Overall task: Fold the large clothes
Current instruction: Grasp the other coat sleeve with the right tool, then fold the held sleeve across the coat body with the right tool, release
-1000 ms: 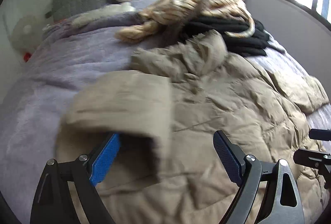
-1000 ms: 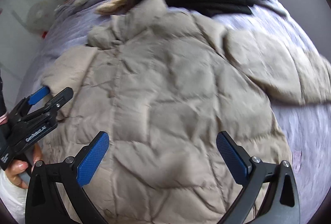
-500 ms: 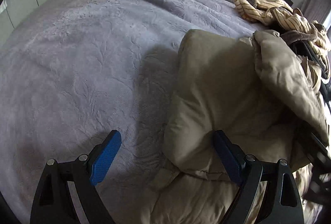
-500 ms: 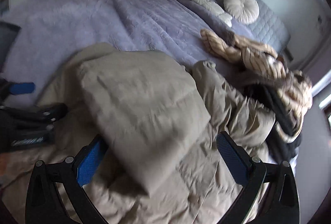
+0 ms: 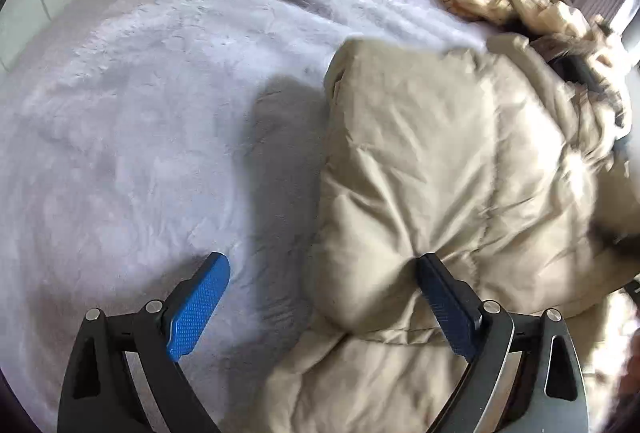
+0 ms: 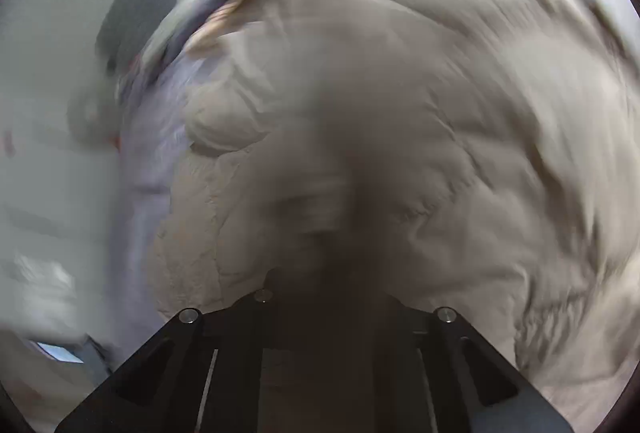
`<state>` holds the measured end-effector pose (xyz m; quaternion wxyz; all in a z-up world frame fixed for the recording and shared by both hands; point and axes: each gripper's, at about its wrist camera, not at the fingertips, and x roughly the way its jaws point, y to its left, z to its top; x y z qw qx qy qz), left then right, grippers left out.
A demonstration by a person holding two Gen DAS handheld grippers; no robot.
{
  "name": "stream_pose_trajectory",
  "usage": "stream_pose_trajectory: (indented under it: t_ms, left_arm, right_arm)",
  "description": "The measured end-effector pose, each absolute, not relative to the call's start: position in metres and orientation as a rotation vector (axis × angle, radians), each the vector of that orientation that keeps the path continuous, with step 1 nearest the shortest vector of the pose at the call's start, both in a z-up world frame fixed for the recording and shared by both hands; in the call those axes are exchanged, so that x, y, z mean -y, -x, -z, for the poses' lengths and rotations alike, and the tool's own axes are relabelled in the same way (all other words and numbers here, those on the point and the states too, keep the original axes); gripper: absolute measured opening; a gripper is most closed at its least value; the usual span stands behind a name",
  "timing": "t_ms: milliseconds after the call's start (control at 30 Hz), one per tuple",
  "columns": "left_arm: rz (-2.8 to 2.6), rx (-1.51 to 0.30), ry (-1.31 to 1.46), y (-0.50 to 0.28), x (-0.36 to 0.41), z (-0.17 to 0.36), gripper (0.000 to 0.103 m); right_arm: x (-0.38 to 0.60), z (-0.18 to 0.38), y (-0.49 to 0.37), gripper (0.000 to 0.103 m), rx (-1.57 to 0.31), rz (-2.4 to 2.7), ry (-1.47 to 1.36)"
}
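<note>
A beige puffer jacket lies folded on the right of the lavender bed. Left hand-held gripper gapes wide; right hand-held gripper has just closed, blurred against the jacket.

One beige puffer jacket lies on one lilac bedspread. One heap of striped and dark clothes sits far right. Two grippers show.

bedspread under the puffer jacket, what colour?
Pale lilac-grey, with a faint embossed texture. The bedspread shows best in the left wrist view, left of the beige jacket.
</note>
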<state>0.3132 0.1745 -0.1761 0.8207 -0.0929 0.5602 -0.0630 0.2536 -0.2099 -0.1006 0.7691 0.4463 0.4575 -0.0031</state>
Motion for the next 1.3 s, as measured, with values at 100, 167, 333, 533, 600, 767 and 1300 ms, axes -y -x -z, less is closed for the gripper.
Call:
stream_pose_trajectory:
  t_ms: [100, 167, 333, 533, 600, 767, 1300]
  left_arm:
    - [0.173, -1.159, 0.338, -0.350, -0.192, 0.160, 0.096]
    - [0.184, -1.181, 0.435, -0.388, -0.201, 0.164, 0.096]
    - [0.250, -1.348, 0.639, -0.450, -0.197, 0.209, 0.081]
    - [0.415, -1.142, 0.471, -0.451, -0.161, 0.152, 0.014]
    - [0.392, -1.103, 0.377, -0.448, -0.161, 0.146, 0.014]
    - [0.205, -1.165, 0.256, -0.476, -0.166, 0.187, 0.013]
    - [0.241, -1.078, 0.157, -0.445, -0.135, 0.125, 0.014]
  right_arm:
    - [0.236, 0.109, -0.270, 0.017, -0.973, -0.037, -1.107]
    - [0.243, 0.108, -0.289, 0.017, -0.974, -0.058, -1.115]
    - [0.248, 0.111, -0.325, 0.015, -0.970, -0.072, -1.154]
    - [0.222, 0.113, -0.339, 0.009, -0.974, -0.074, -1.157]
    - [0.214, 0.113, -0.343, 0.009, -0.970, -0.067, -1.147]
    - [0.182, 0.116, -0.365, 0.009, -0.959, -0.043, -1.086]
    - [0.171, 0.072, -0.360, 0.019, -0.953, 0.074, -0.777]
